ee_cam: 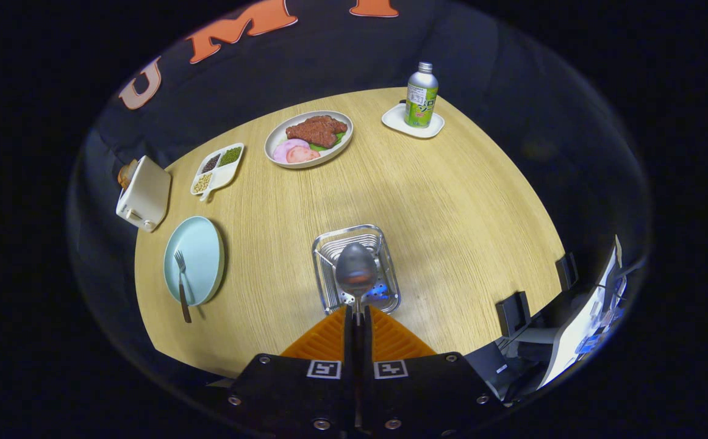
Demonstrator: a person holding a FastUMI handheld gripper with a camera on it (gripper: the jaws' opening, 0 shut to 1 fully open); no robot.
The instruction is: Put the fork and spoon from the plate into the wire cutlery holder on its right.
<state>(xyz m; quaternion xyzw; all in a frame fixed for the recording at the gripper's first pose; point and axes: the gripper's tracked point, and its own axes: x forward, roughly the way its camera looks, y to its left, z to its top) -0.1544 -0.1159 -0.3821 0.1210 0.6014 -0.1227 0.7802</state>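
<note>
- Hand-held gripper (357,317) clenches the silver metal spoon (356,271) by its handle, bowl above the silver wire cutlery holder (384,292).
- Judgement: lower straight in, then release.

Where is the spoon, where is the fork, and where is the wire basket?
spoon (356,268), gripper view, on its bowl, above the basket.
fork (180,274), gripper view, on its neck, over the blue plate.
wire basket (323,250), gripper view, on its left rim.

Gripper view: fisheye camera mounted behind the fingers (357,341), looking steeply down from above across the round wooden table (451,201), with its far edge toward the frame's top.
</note>
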